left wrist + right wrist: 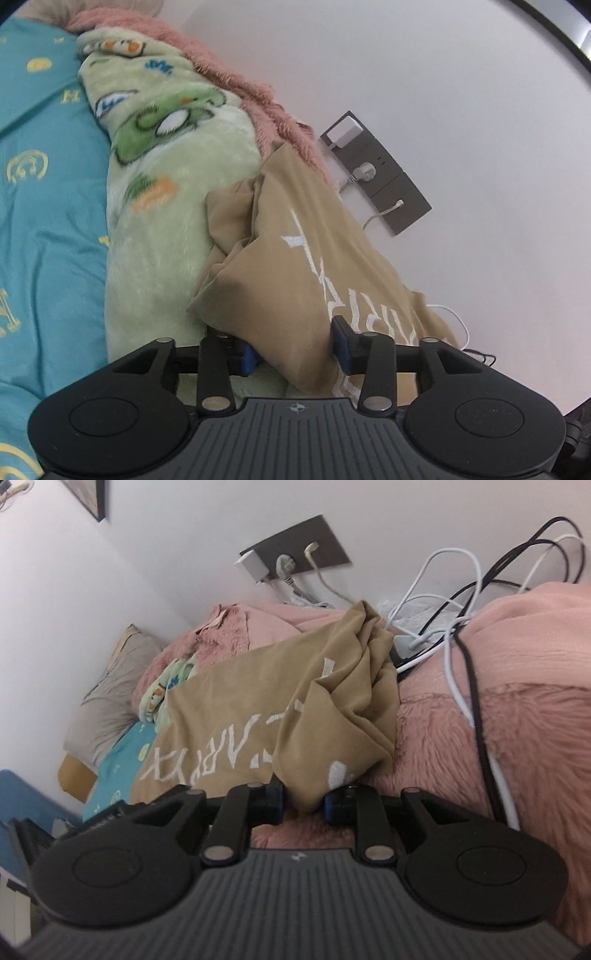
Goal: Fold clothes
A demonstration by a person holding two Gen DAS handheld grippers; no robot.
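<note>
Blue pads of the left gripper [293, 349] sat either side of a thick fold of the tan shirt [295, 258], cloth filling the gap between them: pinching it, jaws held fairly wide by the bulk. Right gripper [304, 801] did the same on its own bunch of that shirt, narrower gap, fabric clamped between the pads.

Shirt was off the bed at the gripped edge and stretched between the two grippers. Its far end draped onto the bedding: green cartoon blanket [166, 206] and blue sheet [48, 206] on the left side, pink fuzzy blanket [480, 746] on the right. White lettering ran along the line between the grippers, so the long axis lay roughly across, gripper to gripper, with the body hanging away from both toward the wall.

Right half was bunched and rumpled up near the cables [454, 635]; left half looked flatter. Neither gripper was clearly nearer the bulk of the cloth.

My read: early stage, shirt not yet spread. Next move likely needs both grippers pulled apart along that lettering line to flatten it. Risk: the rumpled end snagging the cables below the wall socket [295, 557].
</note>
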